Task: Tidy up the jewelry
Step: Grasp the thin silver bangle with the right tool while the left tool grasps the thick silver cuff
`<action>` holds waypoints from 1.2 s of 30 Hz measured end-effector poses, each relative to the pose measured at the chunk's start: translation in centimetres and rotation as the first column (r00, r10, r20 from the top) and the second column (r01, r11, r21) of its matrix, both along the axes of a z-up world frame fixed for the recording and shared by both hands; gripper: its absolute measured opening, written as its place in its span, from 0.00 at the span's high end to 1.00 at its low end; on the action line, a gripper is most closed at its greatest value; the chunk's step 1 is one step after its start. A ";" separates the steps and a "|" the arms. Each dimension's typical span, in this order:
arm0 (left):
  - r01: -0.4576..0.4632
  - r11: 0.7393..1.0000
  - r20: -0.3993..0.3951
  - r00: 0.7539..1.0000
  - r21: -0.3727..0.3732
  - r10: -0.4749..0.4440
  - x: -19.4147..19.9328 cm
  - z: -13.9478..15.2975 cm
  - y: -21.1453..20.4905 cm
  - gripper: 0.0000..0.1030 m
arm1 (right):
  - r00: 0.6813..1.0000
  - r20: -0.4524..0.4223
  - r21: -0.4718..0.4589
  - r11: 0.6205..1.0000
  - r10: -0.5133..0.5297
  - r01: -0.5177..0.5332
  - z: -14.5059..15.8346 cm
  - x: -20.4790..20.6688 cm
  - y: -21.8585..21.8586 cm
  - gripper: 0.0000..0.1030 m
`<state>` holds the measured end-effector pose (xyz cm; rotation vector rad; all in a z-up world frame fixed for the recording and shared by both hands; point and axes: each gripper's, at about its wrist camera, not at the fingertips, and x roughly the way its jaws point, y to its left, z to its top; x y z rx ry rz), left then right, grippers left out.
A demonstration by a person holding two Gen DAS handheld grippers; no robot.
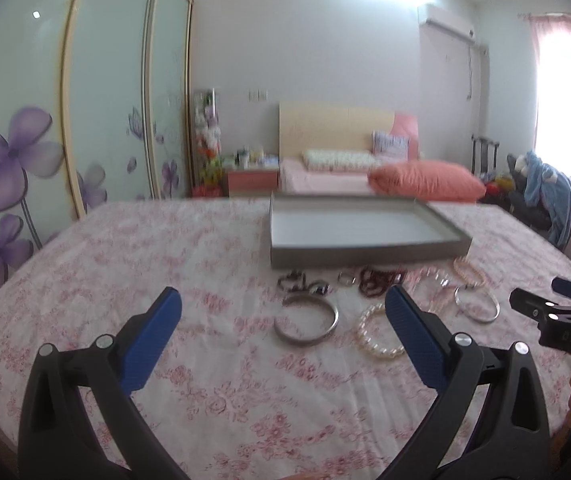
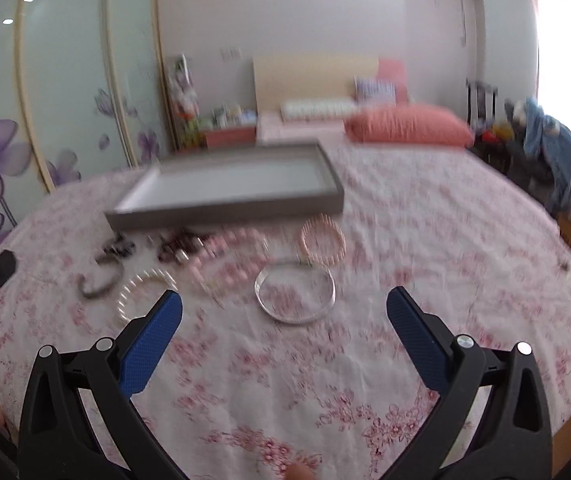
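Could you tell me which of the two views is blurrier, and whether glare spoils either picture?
The right wrist view is blurrier: the grey tray and pink bead bracelet are motion-smeared. The left wrist view is sharper on the metal bangle, soft farther off. The window washes out the right edge in both; both bend at the rim.

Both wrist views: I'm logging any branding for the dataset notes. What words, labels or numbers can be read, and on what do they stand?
"DAS": pale raised letters, cut off and faint, on the black body of the right gripper at the left wrist view's right edge.
Grey shallow cardboard tray: no print visible.
White wall air conditioner: any marking too blurred to read.
Nothing else legible.
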<state>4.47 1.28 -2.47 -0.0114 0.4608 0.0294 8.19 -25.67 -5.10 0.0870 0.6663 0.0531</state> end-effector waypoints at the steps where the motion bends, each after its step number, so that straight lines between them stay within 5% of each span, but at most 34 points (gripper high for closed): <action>1: -0.001 1.000 -0.025 1.000 -0.002 0.001 0.5 -0.2 0.2 0.04 | 0.998 -0.068 0.018 1.000 -0.002 0.003 -0.7 0.9 -0.6 0.02; 9: 0.020 1.000 -0.197 0.980 -0.020 -0.023 3.8 -2.6 0.8 0.04 | 0.953 -0.303 -0.035 0.999 0.023 -0.035 -4.2 4.3 -0.3 0.15; 18: 0.042 0.999 -0.270 0.962 0.010 -0.038 6.5 -3.3 0.6 0.04 | 0.967 -0.253 -0.081 0.995 0.035 -0.057 -3.9 5.6 1.1 0.19; 20: 0.045 0.999 -0.284 0.958 0.010 -0.040 6.9 -3.5 0.6 0.04 | 0.970 -0.237 -0.076 0.995 0.048 -0.067 -3.9 5.4 1.1 0.33; 28: 0.021 1.000 -0.344 0.939 -0.003 -0.020 8.3 -4.4 0.0 0.04 | 0.969 -0.243 -0.074 0.995 0.052 -0.072 -4.0 6.6 0.8 0.33; 36: -0.030 0.999 -0.415 0.909 0.026 0.038 11.0 -5.8 -1.6 0.16 | 0.968 -0.243 -0.066 0.995 0.054 -0.072 -4.1 6.7 0.6 0.33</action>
